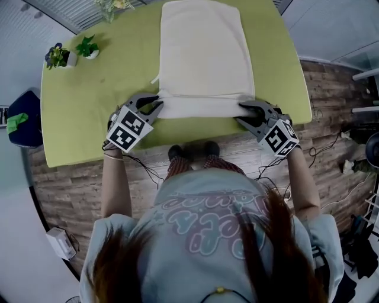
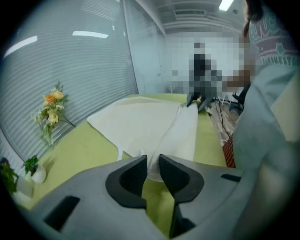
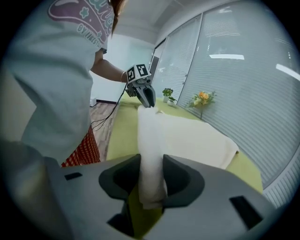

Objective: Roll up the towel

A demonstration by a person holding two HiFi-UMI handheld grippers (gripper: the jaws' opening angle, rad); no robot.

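Observation:
A white towel [image 1: 201, 53] lies lengthwise on the green table [image 1: 89, 112]. Its near end is turned over into a narrow roll [image 1: 201, 108] along the table's front edge. My left gripper [image 1: 155, 106] is at the roll's left end, shut on a thin corner of the towel [image 2: 140, 122] between its pads [image 2: 153, 164]. At the roll's right end, my right gripper [image 1: 246, 112] stands open. The thick roll end [image 3: 150, 178] passes straight through its jaws [image 3: 151, 164], filling the gap without being squeezed. In the right gripper view, the left gripper [image 3: 143, 91] shows at the roll's far end.
Two small potted plants [image 1: 59, 56] [image 1: 89, 47] stand at the table's far left corner, with a flower vase [image 1: 112, 6] at the back edge. A dark blue seat [image 1: 23, 118] is left of the table. The person stands close against the front edge.

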